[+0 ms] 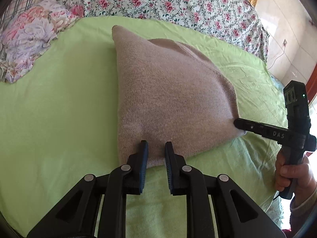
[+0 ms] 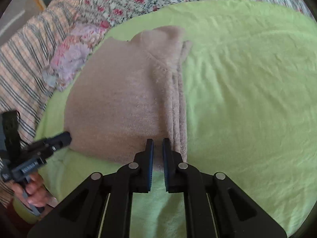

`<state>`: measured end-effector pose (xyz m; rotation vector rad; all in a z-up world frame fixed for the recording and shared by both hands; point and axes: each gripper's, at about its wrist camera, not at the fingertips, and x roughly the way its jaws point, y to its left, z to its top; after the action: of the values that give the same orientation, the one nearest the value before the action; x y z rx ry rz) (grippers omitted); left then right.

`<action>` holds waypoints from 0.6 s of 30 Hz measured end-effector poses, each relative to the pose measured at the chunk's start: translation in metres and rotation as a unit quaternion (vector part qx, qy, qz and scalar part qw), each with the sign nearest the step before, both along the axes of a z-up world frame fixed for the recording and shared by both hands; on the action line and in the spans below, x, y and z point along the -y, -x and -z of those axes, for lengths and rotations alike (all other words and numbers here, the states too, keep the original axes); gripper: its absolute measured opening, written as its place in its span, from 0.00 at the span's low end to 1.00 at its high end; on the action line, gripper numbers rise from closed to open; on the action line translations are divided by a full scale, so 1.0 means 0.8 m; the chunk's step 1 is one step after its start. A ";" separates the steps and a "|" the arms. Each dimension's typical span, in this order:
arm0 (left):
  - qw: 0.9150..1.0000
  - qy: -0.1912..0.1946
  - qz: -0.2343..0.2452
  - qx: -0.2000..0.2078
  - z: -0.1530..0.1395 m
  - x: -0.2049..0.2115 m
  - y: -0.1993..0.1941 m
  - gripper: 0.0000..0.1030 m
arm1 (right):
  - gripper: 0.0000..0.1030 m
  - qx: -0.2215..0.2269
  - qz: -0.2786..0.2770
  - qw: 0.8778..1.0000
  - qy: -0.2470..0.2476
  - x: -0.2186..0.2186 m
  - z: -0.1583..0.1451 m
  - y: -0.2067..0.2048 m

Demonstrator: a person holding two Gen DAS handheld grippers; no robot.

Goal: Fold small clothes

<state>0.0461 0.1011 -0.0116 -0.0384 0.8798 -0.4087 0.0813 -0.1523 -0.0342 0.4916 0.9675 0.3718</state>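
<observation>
- Because the beige knit garment (image 1: 170, 91) lies partly folded on the green sheet (image 1: 59, 99) of the bed, the step in hand appears to be taking its near edge with both tools for the next fold.
- Left wrist view: the left tool (image 1: 156, 144) stands with its jaws apart, tips at the near hem of the garment, one pad over the cloth edge, nothing clamped.
- Left wrist view: the right tool (image 1: 237, 123) touches the garment's right corner; whether it pinches the cloth cannot be told from this side.
- Procedure: lower the left tool until the hem sits fully between the pads, then close on every layer, not the top one only.
- Procedure: lift both corners level and carry them together toward the far edge, so the fold line stays straight.
- Readable writing: the arm of the right tool shows the letters "DAS"; a green lamp glows on its upper housing.
- Right wrist view: the right tool (image 2: 158, 143) shows a narrow gap between its jaws, set at the near end of the garment (image 2: 118, 99), beside the stacked folded edges; no firm clamp is visible.
- Right wrist view: the left tool (image 2: 66, 135) meets the garment's other near corner.
- Readable writing: a label on the left tool's body is blurred and illegible.
- Risk: the thick stacked edge may slip from a shallow grip.
</observation>
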 end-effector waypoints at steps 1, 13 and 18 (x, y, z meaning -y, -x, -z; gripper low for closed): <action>1.000 -0.004 0.000 -0.001 0.001 0.001 0.001 0.17 | 0.09 0.001 0.000 1.000 0.004 0.000 0.000 0.001; 1.000 0.018 -0.005 -0.011 -0.017 -0.027 0.019 0.22 | 0.14 0.019 0.021 0.999 -0.035 0.020 -0.034 0.008; 0.999 0.044 -0.030 0.003 -0.043 -0.055 0.001 0.42 | 0.36 0.037 0.045 0.997 -0.059 0.044 -0.051 -0.042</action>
<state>0.0455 0.1451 0.0226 -0.1443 0.8533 -0.3905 0.1145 -0.1872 0.0064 0.6228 0.8526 0.3641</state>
